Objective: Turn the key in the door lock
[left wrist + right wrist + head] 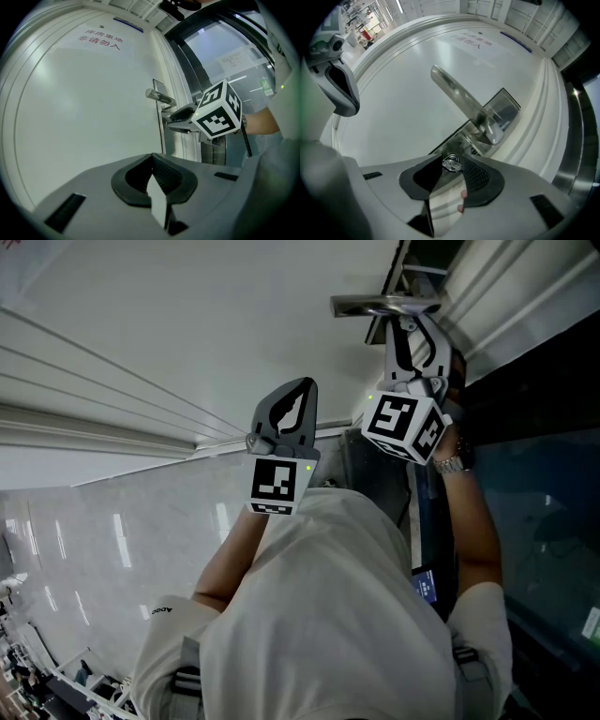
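The right gripper (pixel 453 160) has its fingers clenched on the head of the key (pixel 450 164). The key sits at the lower end of the lock plate (pixel 500 108) on the white door (pixel 393 93), just under the metal handle (pixel 461 103). The left gripper (pixel 152 158) hovers apart from the door, fingers pressed together, nothing between them.

The small silvery key (pixel 452 163) sits at lower centre of the frame, in the door lock (pixel 506 107), a steel plate, just under its lever handle (pixel 459 96).
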Demonstrator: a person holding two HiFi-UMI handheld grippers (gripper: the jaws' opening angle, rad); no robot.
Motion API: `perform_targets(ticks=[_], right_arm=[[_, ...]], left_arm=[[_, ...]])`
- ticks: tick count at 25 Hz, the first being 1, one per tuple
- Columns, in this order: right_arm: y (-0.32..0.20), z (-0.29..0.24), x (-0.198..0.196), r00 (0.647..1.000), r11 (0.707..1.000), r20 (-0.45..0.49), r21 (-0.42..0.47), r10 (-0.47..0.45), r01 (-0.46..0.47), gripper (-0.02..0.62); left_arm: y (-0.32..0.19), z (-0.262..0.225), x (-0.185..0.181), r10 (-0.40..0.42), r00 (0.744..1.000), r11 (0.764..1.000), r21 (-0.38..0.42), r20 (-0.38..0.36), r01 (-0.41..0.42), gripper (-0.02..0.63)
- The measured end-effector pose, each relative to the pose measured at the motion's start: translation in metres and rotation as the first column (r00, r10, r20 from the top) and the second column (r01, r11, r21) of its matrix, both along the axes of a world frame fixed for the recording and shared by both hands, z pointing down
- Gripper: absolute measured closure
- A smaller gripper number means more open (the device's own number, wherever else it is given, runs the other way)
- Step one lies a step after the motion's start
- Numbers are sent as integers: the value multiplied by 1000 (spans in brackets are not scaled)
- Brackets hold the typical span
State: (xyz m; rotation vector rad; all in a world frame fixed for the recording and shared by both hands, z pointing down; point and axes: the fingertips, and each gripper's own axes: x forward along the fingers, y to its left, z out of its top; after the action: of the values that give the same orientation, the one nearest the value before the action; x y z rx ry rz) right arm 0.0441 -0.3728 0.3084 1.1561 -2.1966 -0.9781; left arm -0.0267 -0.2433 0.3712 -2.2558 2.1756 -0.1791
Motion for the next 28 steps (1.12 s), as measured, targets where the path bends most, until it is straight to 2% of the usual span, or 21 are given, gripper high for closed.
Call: perform_targets(ticks=[6,13,20,24,28], right_arm=[[2,1,4,999,999,35,26,27,-28,484],[14,-2,16,991,999,122,2,52,-53,485],[36,8,10,973,995,221,-89,59,-40,485],[48,25,-6,970,990,238,-142,57,-24,488],[59,40,-24,966,980,248,-198,81,-31,547]], left_arm=[[3,1,-7,-18,1000,1000,-4,1,18,598],[4,4,-11,-24,1000,1000,-9,-3,24,598],[7,5,-22,-16,1000,1000,-11,-14,16,598],[8,10,-32,-9,1000,1000,-20,-24,9,598],[10,13,-48,-2,999,999,-32,-38,1,598]])
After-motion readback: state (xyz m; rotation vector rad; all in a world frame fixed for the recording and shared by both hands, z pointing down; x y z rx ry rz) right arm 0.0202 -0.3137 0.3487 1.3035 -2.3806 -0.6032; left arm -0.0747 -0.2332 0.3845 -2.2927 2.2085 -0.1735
